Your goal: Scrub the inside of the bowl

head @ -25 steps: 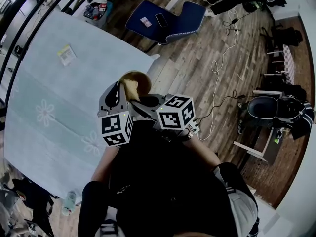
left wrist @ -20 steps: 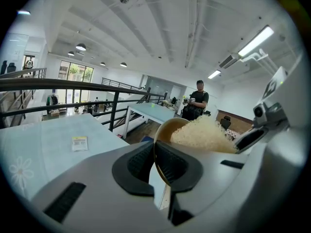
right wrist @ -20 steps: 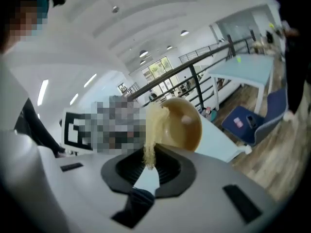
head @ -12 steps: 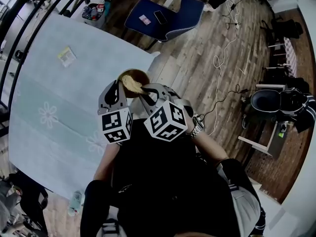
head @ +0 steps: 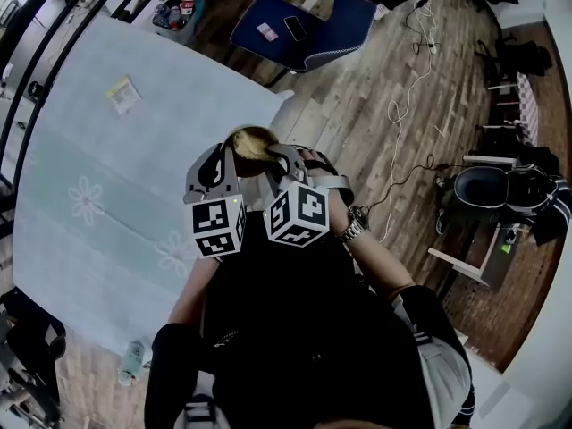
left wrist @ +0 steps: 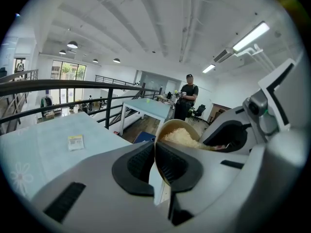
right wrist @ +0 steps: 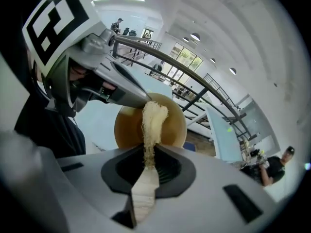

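At the edge of the pale blue flowered table (head: 107, 177), a tan bowl (right wrist: 127, 125) is held tipped on its side. The left gripper (left wrist: 154, 152) has its jaws clamped on the bowl's rim. The right gripper (right wrist: 146, 161) pinches a pale, fibrous scrubbing sponge (right wrist: 153, 118), whose far end reaches into the bowl. A small packet (head: 121, 96) lies well apart on the table.
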{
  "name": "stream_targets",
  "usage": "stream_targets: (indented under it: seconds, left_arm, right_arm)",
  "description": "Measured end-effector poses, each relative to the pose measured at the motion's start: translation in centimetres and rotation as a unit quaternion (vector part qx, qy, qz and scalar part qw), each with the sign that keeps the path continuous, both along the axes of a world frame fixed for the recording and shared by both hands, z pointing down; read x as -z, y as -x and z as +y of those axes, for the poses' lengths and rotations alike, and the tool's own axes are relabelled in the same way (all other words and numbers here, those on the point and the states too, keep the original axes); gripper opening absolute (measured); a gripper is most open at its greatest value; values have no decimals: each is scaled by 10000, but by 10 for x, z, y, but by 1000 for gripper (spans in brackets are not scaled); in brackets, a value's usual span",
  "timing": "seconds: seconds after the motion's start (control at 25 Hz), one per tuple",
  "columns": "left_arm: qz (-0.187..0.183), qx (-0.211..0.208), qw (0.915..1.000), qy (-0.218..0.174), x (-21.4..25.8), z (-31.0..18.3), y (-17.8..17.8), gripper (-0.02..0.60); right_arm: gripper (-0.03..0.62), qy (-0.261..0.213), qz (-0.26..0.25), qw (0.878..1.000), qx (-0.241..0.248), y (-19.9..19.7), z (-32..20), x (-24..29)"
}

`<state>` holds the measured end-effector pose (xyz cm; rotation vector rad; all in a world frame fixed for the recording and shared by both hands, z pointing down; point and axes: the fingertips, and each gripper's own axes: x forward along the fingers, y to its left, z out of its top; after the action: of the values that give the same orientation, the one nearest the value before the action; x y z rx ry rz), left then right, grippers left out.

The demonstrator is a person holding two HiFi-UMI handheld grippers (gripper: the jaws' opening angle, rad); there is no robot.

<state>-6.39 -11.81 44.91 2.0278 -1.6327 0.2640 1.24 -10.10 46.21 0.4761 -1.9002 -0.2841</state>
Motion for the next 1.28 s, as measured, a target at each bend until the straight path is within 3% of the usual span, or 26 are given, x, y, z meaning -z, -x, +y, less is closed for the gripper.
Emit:
stream_targets:
  seconds: [0.16, 0.28, 0.44, 0.56, 0.76, 0.84, 1.08, 1.28]
  left_arm:
    - [241, 103, 9996, 134, -8, 0, 0, 25]
    - [306, 128, 9992, 243, -13, 2, -4, 25]
    - [464, 171, 9982, 335, -18, 5, -7, 25]
    - [499, 191, 9980, 349, -18, 4, -9, 25]
    - [612, 267, 9972, 343, -21, -1, -5, 25]
    - [638, 333, 9968, 355, -24, -2, -2, 25]
    - [721, 595, 9944, 492, -36, -6, 12, 24]
    - [562, 769, 9931, 689, -58, -12, 25, 25]
  right_arm:
    - [49, 1032, -711, 9909, -496, 3, 14, -12]
    - [49, 1886, -1427, 9662, -1031, 6, 24, -19]
    - [49, 2424, -2046, 9363, -1505, 11, 31, -26]
    - [49, 2868, -2568, 9043, -1847, 17, 33, -24]
    - [49, 3576, -3501, 8357, -2263, 27, 30, -13]
    - [49, 3754, -3676, 8201, -2268, 29, 31, -9]
    - [49, 3904, -3760, 8145, -2067, 28, 35, 0]
    - [49, 3376, -3648, 8470, -1887, 27, 32, 5]
